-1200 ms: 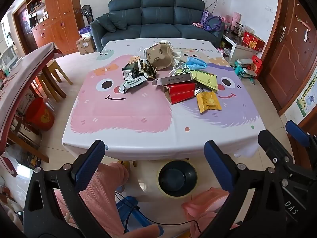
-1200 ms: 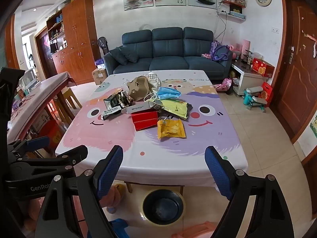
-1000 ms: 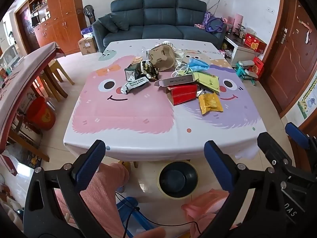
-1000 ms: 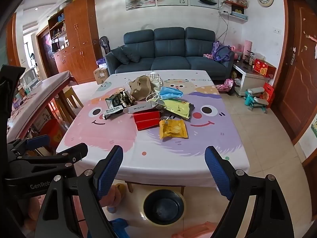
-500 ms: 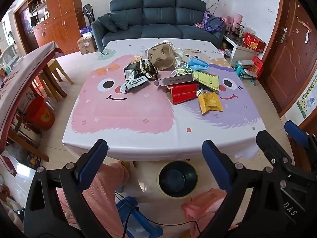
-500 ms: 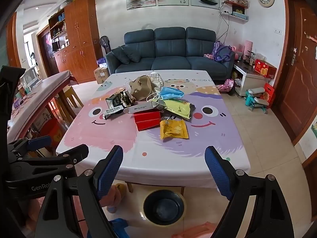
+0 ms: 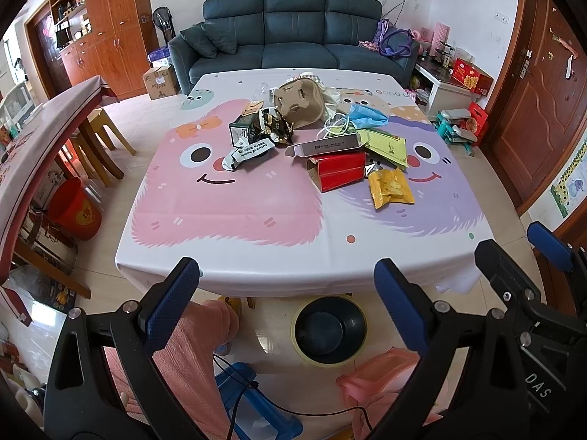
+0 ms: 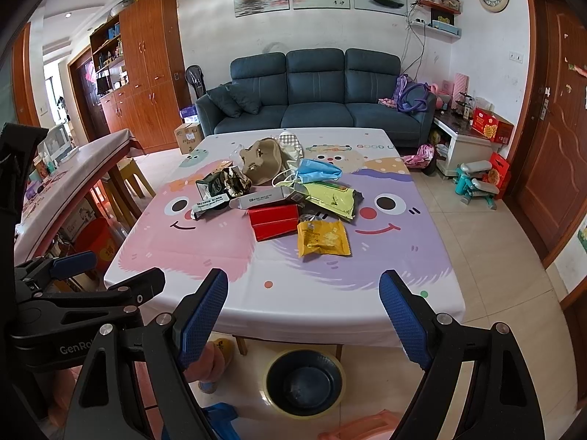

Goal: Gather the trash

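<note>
A pile of trash lies mid-table on the cartoon tablecloth: a red box, a yellow snack packet, a grey carton, a green-yellow bag, a blue face mask, a brown paper bag and dark wrappers. The same pile shows in the right wrist view, with the red box and yellow packet. My left gripper is open and empty before the table's near edge. My right gripper is open and empty beside it. A dark bin stands on the floor below.
A second table with stools stands at the left, a red bucket under it. A blue sofa is behind the table. A door and toys are at the right. Pink slippers and a blue stool lie by the bin.
Both grippers stay open and almost still before the table. The views shift only slightly. The trash has not moved.
</note>
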Demonstrator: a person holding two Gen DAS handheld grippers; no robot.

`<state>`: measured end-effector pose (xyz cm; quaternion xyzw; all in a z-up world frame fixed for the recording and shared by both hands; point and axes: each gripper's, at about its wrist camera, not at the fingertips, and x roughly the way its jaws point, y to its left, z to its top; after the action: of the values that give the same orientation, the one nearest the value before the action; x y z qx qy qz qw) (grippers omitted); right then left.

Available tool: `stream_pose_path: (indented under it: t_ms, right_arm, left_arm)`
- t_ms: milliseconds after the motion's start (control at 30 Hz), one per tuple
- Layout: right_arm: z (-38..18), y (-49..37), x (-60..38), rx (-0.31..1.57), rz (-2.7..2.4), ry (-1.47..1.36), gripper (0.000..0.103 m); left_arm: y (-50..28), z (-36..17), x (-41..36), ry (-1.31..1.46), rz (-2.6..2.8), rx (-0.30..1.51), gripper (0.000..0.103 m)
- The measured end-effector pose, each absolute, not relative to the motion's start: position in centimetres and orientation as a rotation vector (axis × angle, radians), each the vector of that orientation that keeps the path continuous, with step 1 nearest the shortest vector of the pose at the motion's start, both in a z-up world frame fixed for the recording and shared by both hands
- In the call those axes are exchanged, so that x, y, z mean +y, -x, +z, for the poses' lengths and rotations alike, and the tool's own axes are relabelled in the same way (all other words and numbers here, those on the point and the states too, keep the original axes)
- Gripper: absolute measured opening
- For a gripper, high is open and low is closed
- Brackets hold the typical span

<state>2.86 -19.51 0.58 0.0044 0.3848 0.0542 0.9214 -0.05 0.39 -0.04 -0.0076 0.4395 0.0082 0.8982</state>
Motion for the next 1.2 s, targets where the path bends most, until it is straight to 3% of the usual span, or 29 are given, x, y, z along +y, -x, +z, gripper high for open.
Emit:
stream_pose_path:
  t_ms: [1200]
  right_arm:
    - [0.0, -3.9, -19.5, 0.800, 0.115, -0.012, 0.086]
  left_arm:
    - [-0.1, -0.3, 0.3, 0.012, 0.022, 0.916, 0.095]
